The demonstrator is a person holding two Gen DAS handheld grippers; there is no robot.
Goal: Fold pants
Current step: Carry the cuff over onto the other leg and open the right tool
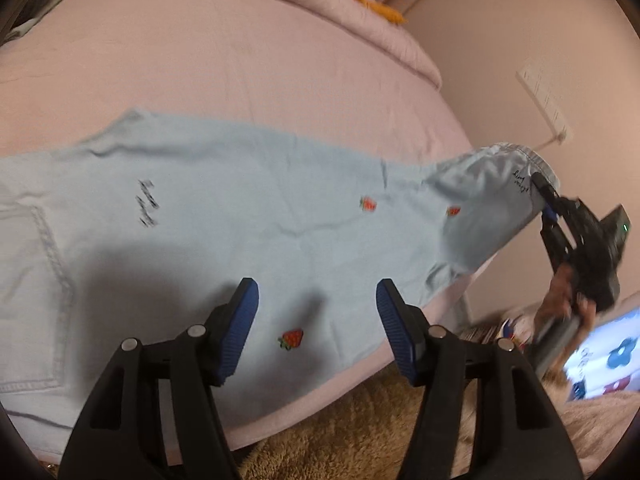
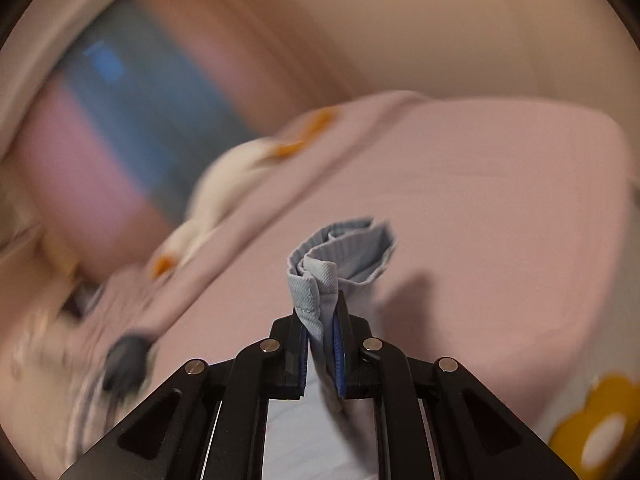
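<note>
Pants (image 1: pixel 240 216): pale blue with strawberry patches, spread flat on the pink bed (image 1: pixel 240 80), long axis running left to right along its near edge.
Left gripper (image 1: pixel 316 312): fingers spread apart, hovering above the pants, holding nothing.
Right gripper (image 2: pixel 322 344): clamped on the bunched cuff (image 2: pixel 340 252), lifted off the bed's right edge.
Hard to see: the room beyond the bed is motion-blurred; the pants' waist end is cut off at the left.

Pale blue pants (image 1: pixel 224 216) lie across the pink bed (image 1: pixel 200 60), left gripper (image 1: pixel 318 320) spread wide above them.
</note>
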